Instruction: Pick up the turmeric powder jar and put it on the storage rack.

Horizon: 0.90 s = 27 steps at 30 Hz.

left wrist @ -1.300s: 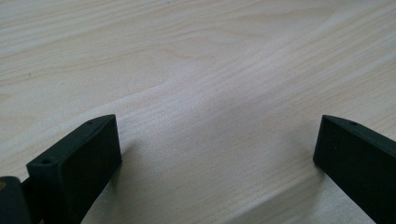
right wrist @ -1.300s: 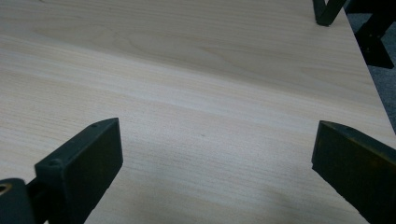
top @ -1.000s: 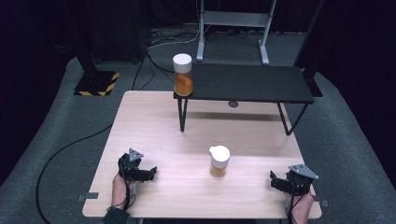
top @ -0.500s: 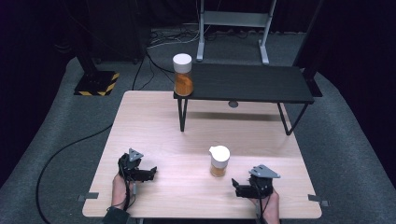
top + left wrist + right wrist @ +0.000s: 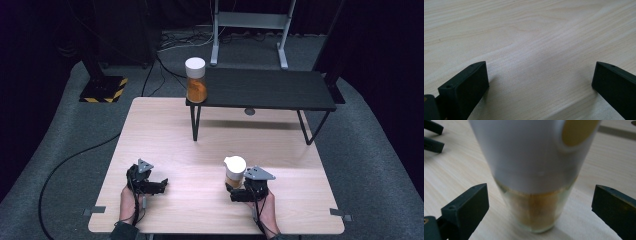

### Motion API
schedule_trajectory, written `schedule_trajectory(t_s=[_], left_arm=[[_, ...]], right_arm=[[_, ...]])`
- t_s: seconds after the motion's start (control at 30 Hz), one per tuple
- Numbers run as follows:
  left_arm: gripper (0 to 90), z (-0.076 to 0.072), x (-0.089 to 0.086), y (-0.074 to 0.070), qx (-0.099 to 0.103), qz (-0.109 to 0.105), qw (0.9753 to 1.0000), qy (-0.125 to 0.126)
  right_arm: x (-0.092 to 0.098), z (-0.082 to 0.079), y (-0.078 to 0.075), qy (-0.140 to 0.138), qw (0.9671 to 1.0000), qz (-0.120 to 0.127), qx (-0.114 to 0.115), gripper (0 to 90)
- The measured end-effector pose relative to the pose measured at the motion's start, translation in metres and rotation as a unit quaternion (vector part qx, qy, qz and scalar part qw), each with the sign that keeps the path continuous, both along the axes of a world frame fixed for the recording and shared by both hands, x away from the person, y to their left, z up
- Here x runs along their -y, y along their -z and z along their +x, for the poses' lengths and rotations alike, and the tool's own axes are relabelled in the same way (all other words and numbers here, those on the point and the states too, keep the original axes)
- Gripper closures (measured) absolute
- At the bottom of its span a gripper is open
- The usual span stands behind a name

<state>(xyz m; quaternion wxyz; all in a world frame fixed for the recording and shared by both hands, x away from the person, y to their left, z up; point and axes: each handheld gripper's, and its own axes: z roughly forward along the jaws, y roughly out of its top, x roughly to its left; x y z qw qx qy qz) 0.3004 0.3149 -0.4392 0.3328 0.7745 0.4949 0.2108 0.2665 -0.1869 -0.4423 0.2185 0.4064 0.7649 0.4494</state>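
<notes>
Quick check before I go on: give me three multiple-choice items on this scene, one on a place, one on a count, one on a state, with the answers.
1. Where does the taller jar with the white lid stand?
A. on the black shelf's left end
B. on the floor
C. between the left gripper's jaws

2. How many jars with orange-brown contents are in the high view?
A. one
B. two
C. four

3. How does the right gripper stand to the small jar?
A. shut on it
B. open, jaws either side of it, apart from the glass
C. open, far from it

Answers: 1 A, the high view shows it on the black shelf. 2 B, one on the shelf, one on the wooden table. 3 B, the right gripper view shows gaps on both sides.
</notes>
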Motion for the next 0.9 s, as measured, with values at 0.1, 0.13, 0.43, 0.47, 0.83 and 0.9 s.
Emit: schedule_trajectory(t_s=[0.1,0.13,0.43,0.47,0.83,0.9], left_arm=[[0.0,0.000,0.000,-0.001,-0.001,0.002,1.0000,0.001],[0.1,0.000,0.000,-0.001,-0.001,0.002,1.0000,0.001],[0.1,0.000,0.000,-0.001,-0.001,0.002,1.0000,0.001],[0.1,0.000,0.000,0.000,-0.001,0.002,1.0000,0.001],[0.1,0.000,0.000,-0.001,-0.001,0.002,1.0000,0.001],[0.1,0.000,0.000,-0.001,-0.001,0.002,1.0000,0.001]], right_arm=[[-0.003,0.001,0.000,-0.003,0.9999,0.001,0.013,0.0],[-0.005,0.002,0.000,-0.004,0.9999,-0.001,0.016,0.0],[-0.005,0.010,0.000,-0.022,0.9997,-0.008,0.002,26.0],[-0.006,0.009,0.000,-0.017,0.9998,-0.010,0.004,28.0],[-0.005,0.003,0.004,-0.009,0.9998,-0.005,0.015,29.6],[-0.003,0.002,0.004,-0.006,0.9998,-0.003,0.018,29.6]])
